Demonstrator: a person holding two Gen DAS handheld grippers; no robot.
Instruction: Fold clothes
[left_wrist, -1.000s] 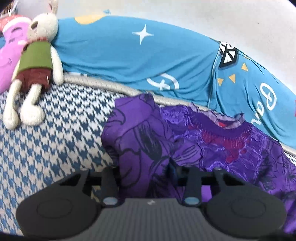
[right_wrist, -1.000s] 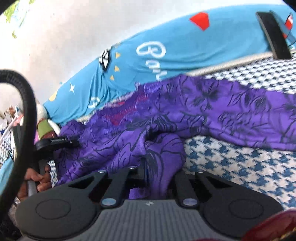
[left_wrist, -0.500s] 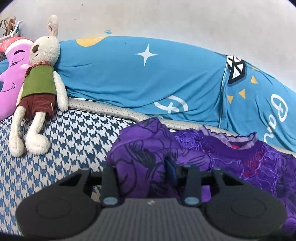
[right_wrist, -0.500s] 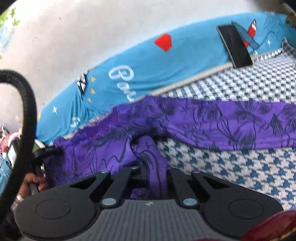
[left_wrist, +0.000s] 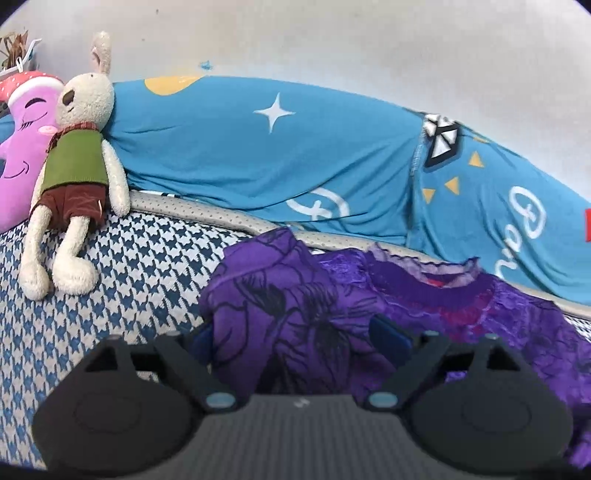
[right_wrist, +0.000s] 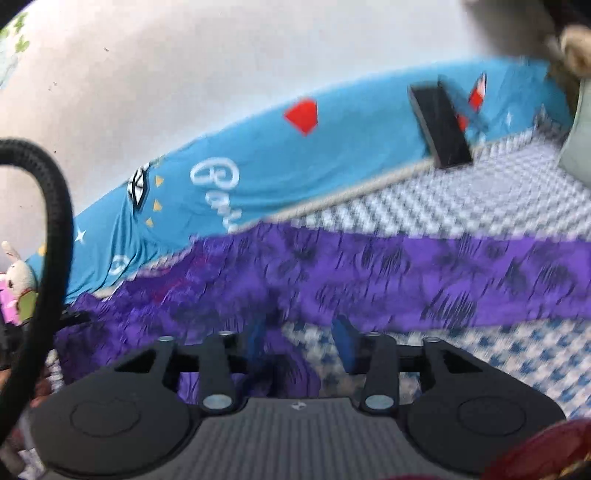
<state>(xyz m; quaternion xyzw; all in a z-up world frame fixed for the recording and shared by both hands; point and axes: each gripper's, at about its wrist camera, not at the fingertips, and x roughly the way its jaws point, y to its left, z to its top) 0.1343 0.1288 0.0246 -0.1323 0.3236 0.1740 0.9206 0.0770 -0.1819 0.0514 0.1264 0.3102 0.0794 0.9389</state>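
Left wrist: left gripper (left_wrist: 299, 334) is spread wide, jaws apart with a bunched fold of the purple garment (left_wrist: 295, 306) lying loose between them — released, not gripped. Garment sits on the houndstooth bed cover (left_wrist: 122, 266), collar toward the blue bolster (left_wrist: 258, 155); plush rabbit (left_wrist: 74, 158) well off to the side.

Right wrist (blurred): right gripper (right_wrist: 301, 338) also parted, bed cover visible between the fingers, cloth at the left finger only. Garment stretches as a long band across the bed.

Progress, my read — one sleeve-side fold laid, most folding left. No containers in view.
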